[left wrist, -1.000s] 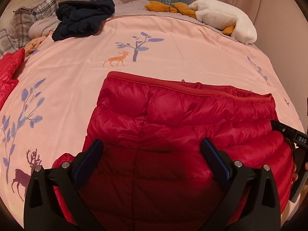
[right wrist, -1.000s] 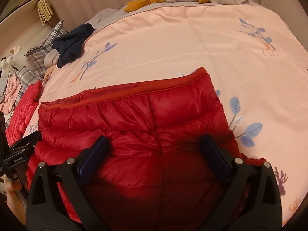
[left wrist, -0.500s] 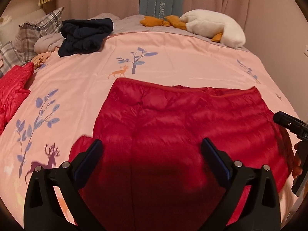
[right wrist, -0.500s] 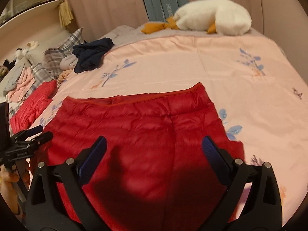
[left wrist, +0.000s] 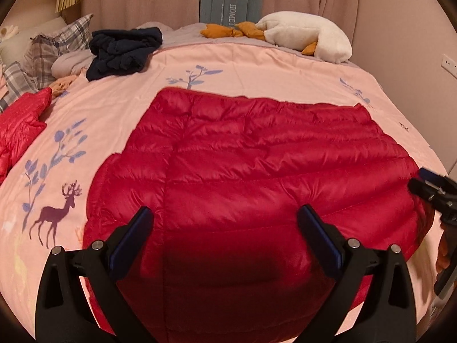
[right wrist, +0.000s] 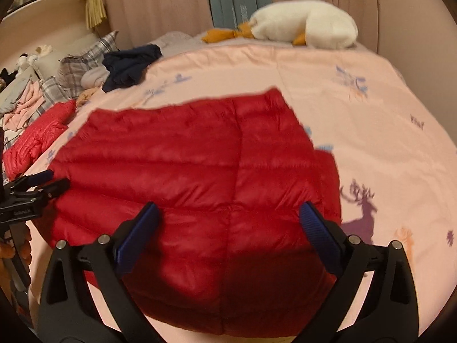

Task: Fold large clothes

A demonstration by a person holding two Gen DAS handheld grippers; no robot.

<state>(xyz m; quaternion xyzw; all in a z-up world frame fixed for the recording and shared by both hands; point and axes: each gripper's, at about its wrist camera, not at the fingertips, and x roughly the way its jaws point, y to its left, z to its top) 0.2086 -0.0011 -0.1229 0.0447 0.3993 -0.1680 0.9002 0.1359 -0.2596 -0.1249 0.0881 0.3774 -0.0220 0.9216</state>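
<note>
A red quilted down jacket (left wrist: 251,165) lies flat and folded on the pink bedspread (left wrist: 108,120); it also shows in the right wrist view (right wrist: 182,165). My left gripper (left wrist: 225,225) is open and empty, held above the jacket's near left part. My right gripper (right wrist: 228,223) is open and empty above the near right part. Each gripper shows at the edge of the other's view: the right one (left wrist: 428,185) and the left one (right wrist: 37,185).
A second red jacket (left wrist: 20,123) lies at the bed's left edge. A dark navy garment (left wrist: 122,48), plaid pillows (left wrist: 54,48) and a white goose plush (left wrist: 308,37) lie at the bed's far end. Curtains and wall stand behind.
Both grippers have risen and pulled back from the jacket. The jacket now lies flatter and spread wider on the bed.
</note>
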